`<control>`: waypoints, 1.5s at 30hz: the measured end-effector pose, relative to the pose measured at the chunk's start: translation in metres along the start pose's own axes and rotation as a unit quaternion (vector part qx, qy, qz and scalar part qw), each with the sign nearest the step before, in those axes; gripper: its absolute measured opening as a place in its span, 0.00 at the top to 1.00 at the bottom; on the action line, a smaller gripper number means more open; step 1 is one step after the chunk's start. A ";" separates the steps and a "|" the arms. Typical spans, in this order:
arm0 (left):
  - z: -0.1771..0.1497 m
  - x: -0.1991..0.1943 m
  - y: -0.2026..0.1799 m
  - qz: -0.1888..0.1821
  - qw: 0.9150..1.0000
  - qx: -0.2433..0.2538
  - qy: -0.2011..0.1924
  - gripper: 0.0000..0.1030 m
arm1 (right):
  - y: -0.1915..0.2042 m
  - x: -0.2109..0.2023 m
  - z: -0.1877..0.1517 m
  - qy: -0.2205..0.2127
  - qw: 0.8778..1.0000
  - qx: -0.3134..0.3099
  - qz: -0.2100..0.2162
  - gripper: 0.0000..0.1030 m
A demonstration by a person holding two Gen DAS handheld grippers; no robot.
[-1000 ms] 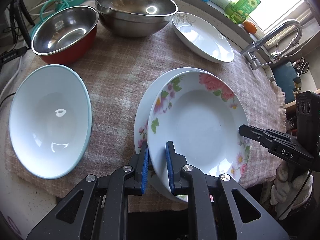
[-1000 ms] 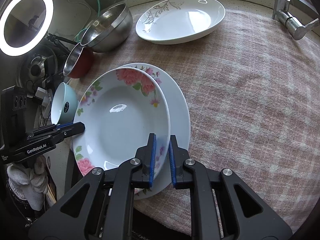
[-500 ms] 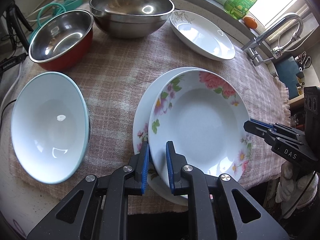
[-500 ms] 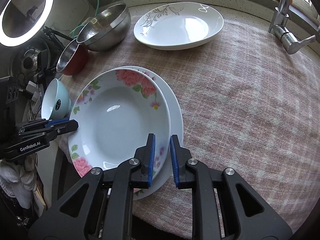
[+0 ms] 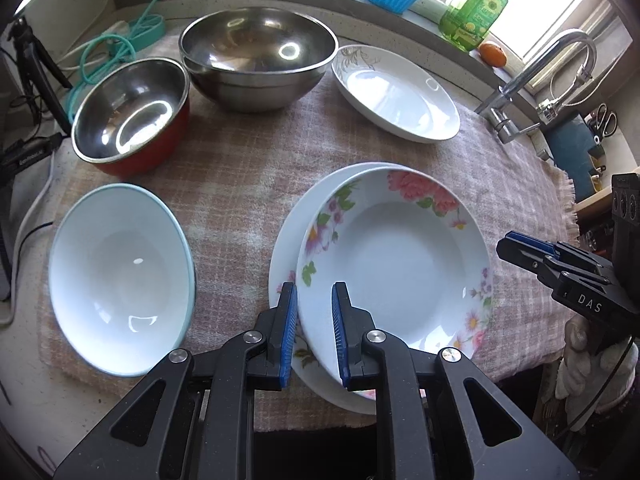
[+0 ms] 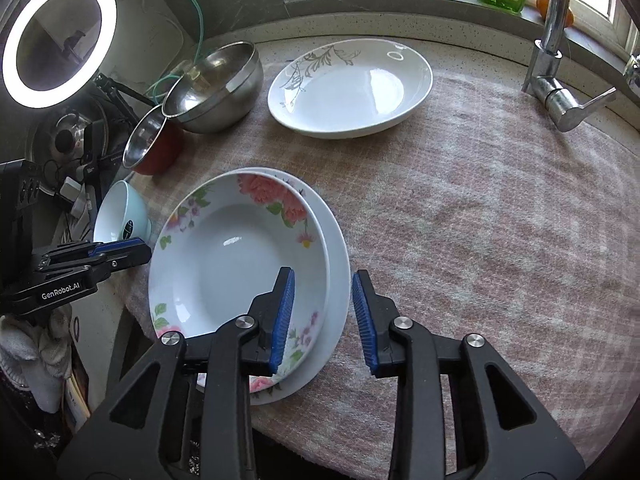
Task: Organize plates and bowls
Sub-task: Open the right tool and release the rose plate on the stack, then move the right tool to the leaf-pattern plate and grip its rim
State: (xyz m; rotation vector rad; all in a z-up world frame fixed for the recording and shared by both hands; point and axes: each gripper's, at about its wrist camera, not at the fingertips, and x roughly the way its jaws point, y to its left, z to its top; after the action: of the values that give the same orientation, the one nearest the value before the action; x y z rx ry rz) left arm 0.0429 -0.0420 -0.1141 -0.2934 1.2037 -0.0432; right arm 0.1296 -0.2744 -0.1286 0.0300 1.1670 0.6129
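The floral plate (image 5: 396,264) with pink flowers is sitting nested on a plain white plate (image 5: 288,240), shifted a bit off-centre. Behind them a white plate with a grey leaf pattern (image 5: 396,96) is lying flat. A pale blue bowl (image 5: 120,276), a red-sided steel bowl (image 5: 132,120) and a big steel bowl (image 5: 256,56) are standing upright off to the side.

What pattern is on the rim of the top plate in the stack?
Pink flowers with green leaves on white, clearest in the left wrist view.
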 end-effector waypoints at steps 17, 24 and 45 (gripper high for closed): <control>0.075 0.018 -0.028 -0.053 0.993 -0.077 -0.069 0.78 | -0.083 -0.010 0.106 -0.066 0.997 0.023 -0.012 0.57; 0.096 0.046 -0.043 -0.030 0.994 -0.083 -0.061 0.78 | -0.097 0.028 0.145 -0.045 0.999 0.016 -0.009 0.57; 0.124 0.093 -0.032 -0.010 0.990 -0.138 -0.032 0.78 | -0.100 0.125 0.210 0.021 1.000 -0.020 -0.001 0.66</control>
State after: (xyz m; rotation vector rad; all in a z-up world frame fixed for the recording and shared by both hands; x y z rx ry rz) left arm 0.1952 -0.0658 -0.1506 -0.5457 1.1425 0.1167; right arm 0.3858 -0.2398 -0.1809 -0.0185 1.1946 0.6382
